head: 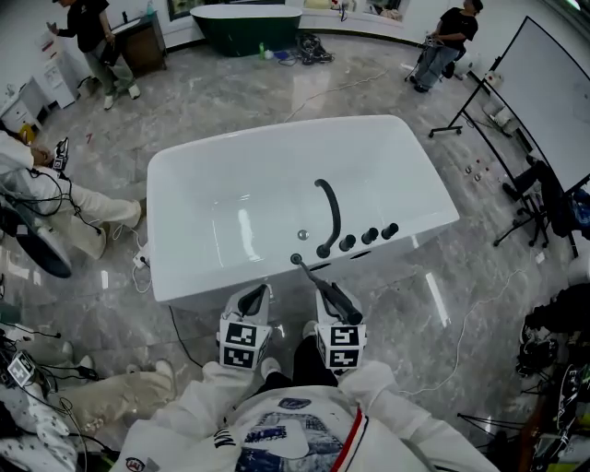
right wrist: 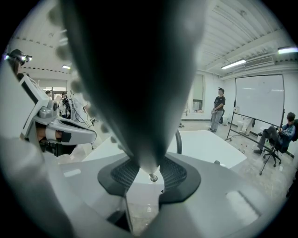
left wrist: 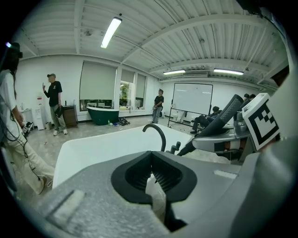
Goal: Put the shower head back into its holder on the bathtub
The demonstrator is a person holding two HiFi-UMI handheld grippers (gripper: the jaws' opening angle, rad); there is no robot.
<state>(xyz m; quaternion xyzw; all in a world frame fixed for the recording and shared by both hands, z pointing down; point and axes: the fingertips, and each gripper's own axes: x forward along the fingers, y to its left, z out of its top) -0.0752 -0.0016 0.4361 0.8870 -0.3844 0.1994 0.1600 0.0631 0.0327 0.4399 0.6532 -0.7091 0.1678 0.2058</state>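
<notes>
A grey marble floor spreads across a big, busy room. Nearest the person, the left gripper has its jaws drawn together with nothing between them. Just beside it, on its right, the right gripper is clamped on the dark shower head. In the right gripper view the handle rises from between the ribbed pads. Its tip reaches forward to the near rim of the white tub, which lies just ahead of both grippers. Beyond the right gripper, a curved black spout and a row of black knobs stand on that rim. Far past the tub are a green tub, a whiteboard and several people.
</notes>
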